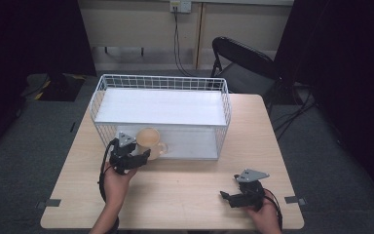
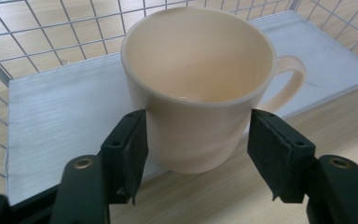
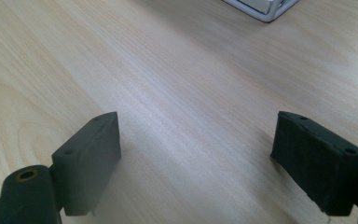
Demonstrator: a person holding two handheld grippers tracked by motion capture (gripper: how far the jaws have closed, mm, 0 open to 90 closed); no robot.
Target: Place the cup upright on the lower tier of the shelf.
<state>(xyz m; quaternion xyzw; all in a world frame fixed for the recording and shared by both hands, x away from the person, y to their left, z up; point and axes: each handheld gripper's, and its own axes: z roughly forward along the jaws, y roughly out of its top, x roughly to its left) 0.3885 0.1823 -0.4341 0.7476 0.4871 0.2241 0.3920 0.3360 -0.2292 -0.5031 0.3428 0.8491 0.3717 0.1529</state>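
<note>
The left gripper brackets the cream mug at the table's near-left, jaws touching or nearly, ready to lift; the right gripper idles, jaws apart.

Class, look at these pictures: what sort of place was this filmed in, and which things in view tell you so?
Probably a recording room or lab, not a home: black curtains hang at the sides, a folding chair stands behind a lone wooden table, and a cable runs from a wall socket.

Cream mug upright between the spread jaws of the left claw, white wire basket behind.
</note>
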